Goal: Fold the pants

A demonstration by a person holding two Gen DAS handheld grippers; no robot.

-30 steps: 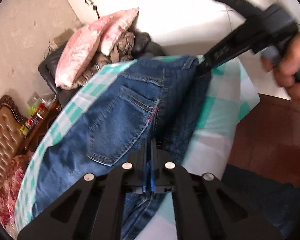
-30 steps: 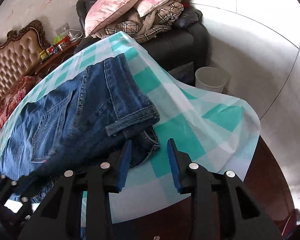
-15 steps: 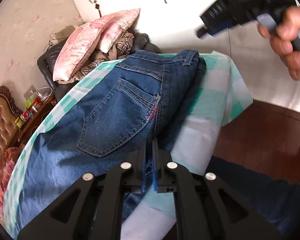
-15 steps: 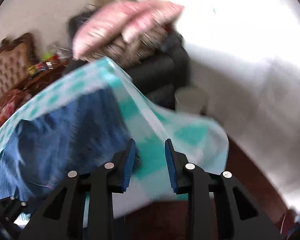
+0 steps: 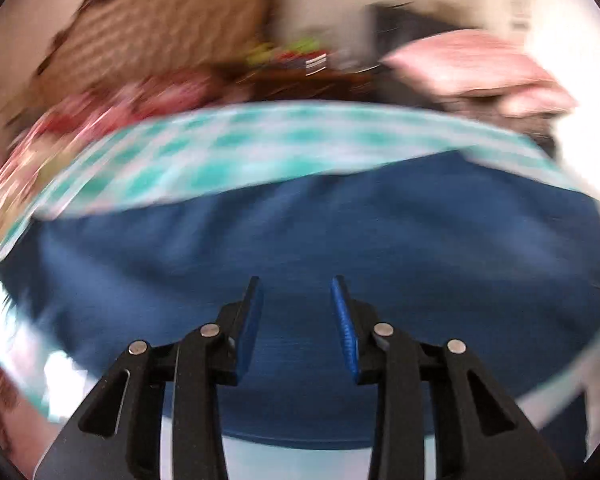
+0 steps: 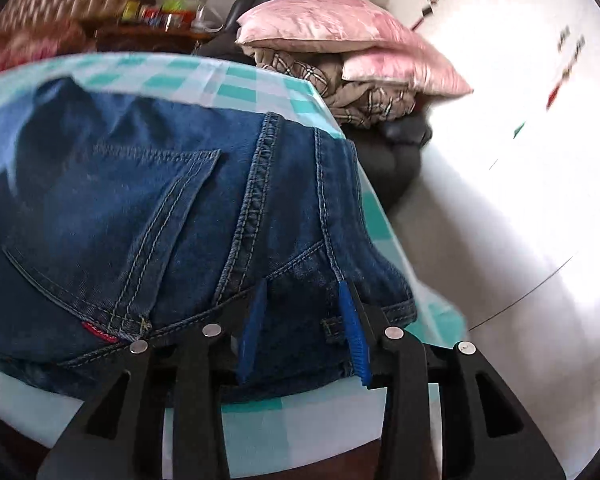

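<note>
Blue denim jeans (image 6: 148, 216) lie on a table with a teal and white checked cloth (image 6: 228, 84). In the right wrist view a back pocket and the waistband end face me. My right gripper (image 6: 302, 290) is open and hovers over the waistband edge, holding nothing. In the blurred left wrist view the jeans (image 5: 340, 232) spread wide across the cloth (image 5: 220, 152). My left gripper (image 5: 296, 284) is open above the denim and empty.
Pink pillows (image 6: 332, 36) and a plaid blanket (image 6: 364, 96) are piled on a dark sofa (image 6: 396, 152) beyond the table. A tufted brown headboard (image 5: 160, 36) and a cluttered side table (image 6: 160, 16) stand behind. White floor (image 6: 520, 200) lies to the right.
My left gripper has opened, let go of the jeans and swung to face across the table. My right gripper has moved round to the waistband end, still open.
</note>
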